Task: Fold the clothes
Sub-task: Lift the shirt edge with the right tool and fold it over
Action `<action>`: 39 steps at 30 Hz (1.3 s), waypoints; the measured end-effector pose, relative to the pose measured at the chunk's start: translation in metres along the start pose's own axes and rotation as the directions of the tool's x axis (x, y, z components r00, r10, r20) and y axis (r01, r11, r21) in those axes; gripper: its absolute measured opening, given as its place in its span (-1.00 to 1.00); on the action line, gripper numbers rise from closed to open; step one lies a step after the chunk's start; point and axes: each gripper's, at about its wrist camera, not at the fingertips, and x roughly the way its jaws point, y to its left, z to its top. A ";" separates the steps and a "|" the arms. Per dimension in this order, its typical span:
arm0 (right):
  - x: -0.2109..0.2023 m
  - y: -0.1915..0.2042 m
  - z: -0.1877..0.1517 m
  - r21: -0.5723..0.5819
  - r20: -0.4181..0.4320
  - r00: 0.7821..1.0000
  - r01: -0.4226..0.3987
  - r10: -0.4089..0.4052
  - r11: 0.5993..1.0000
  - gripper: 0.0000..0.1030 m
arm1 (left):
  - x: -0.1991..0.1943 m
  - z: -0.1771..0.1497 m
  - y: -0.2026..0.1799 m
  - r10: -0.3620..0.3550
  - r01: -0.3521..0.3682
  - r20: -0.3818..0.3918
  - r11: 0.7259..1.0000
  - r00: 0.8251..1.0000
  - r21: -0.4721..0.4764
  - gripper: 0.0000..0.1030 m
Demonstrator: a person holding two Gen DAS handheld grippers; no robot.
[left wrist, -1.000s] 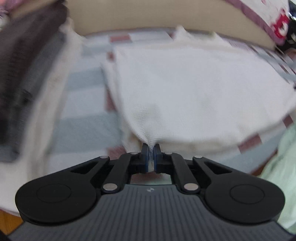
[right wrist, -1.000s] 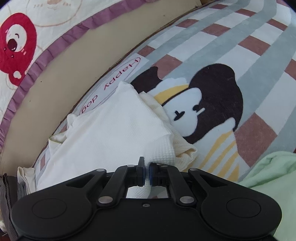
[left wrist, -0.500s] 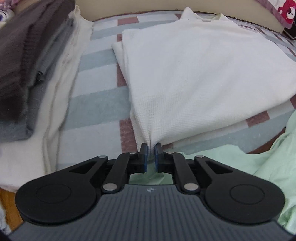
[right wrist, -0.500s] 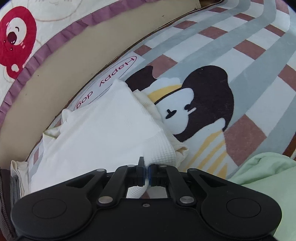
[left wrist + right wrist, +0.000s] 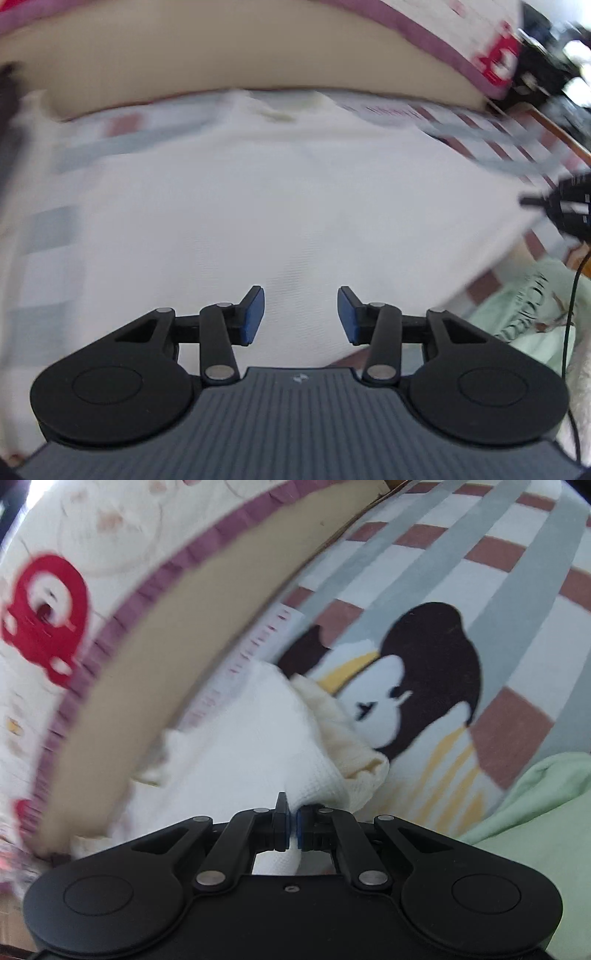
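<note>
A white waffle-knit garment [image 5: 280,206] lies folded on the striped blanket [image 5: 48,229]. My left gripper [image 5: 301,314] hovers over its near part, jaws opening, with nothing between the blue pads. In the right wrist view the same white garment [image 5: 236,760] has its near corner pinched between the pads of my right gripper [image 5: 292,825], which is shut on it. A cream layer [image 5: 343,738] of the garment bulges out at its right edge. The right gripper's body [image 5: 569,212] shows at the right edge of the left wrist view.
A pale green garment [image 5: 532,812] lies to the right, also seen as green cloth [image 5: 532,299] in the left view. A beige cushion with purple trim [image 5: 177,642] borders the blanket at the back. The blanket carries a cartoon dog print [image 5: 417,679].
My left gripper let go of the white garment's corner, opened, and swept across over the garment; that view is now blurred. The right gripper kept its pinch, nearly still.
</note>
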 end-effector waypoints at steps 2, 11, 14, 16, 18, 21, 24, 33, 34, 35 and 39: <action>-0.001 0.003 -0.002 -0.033 0.010 1.000 -0.009 0.010 0.999 -0.90 | 0.020 0.006 -0.021 -0.007 0.007 -0.006 0.998 1.000 0.061 -0.17; -0.002 0.043 -0.005 -0.225 0.039 0.992 -0.108 0.119 0.969 -0.89 | 0.051 -0.010 0.004 -0.118 0.096 -0.148 0.984 0.982 -0.149 -0.16; -0.008 0.093 -0.010 -0.373 0.029 0.976 -0.190 0.216 0.908 -0.89 | 0.026 -0.016 0.019 -0.090 0.075 -0.099 0.986 0.991 -0.151 -0.14; -0.006 0.140 -0.024 -0.494 -0.018 0.960 -0.252 0.280 0.832 -0.89 | -0.001 -0.017 0.037 -0.056 0.050 -0.034 0.988 0.998 -0.148 -0.13; -0.003 0.189 -0.040 -0.601 -0.083 0.938 -0.316 0.336 0.734 -0.89 | -0.022 -0.018 0.062 -0.015 0.017 0.015 0.982 1.000 -0.186 -0.13; 0.022 0.248 -0.079 -0.637 -0.251 0.869 -0.480 0.426 0.603 -0.89 | -0.034 -0.026 0.103 0.023 -0.018 0.013 0.951 1.000 -0.309 -0.13; 0.056 0.289 -0.125 -0.637 -0.408 0.791 -0.605 0.456 0.479 -0.89 | -0.023 -0.044 0.129 0.015 -0.053 -0.096 0.911 0.995 -0.409 -0.14; 0.133 0.264 -0.227 -0.634 -0.619 0.756 -0.641 0.214 0.432 -0.90 | -0.024 -0.072 0.132 0.159 -0.193 -0.131 0.929 0.979 -0.314 -0.15; 0.133 0.262 -0.230 -0.637 -0.623 0.754 -0.644 0.209 0.423 -0.90 | -0.026 -0.074 0.135 0.149 -0.179 -0.118 0.932 0.982 -0.316 -0.15; 0.132 0.261 -0.232 -0.642 -0.625 0.753 -0.647 0.207 0.412 -0.90 | -0.027 -0.077 0.136 0.146 -0.175 -0.116 0.936 0.983 -0.307 -0.15; 0.126 0.262 -0.228 -0.650 -0.633 0.742 -0.665 0.222 0.369 -0.89 | -0.025 -0.079 0.131 0.184 -0.207 -0.128 0.957 0.975 -0.203 -0.18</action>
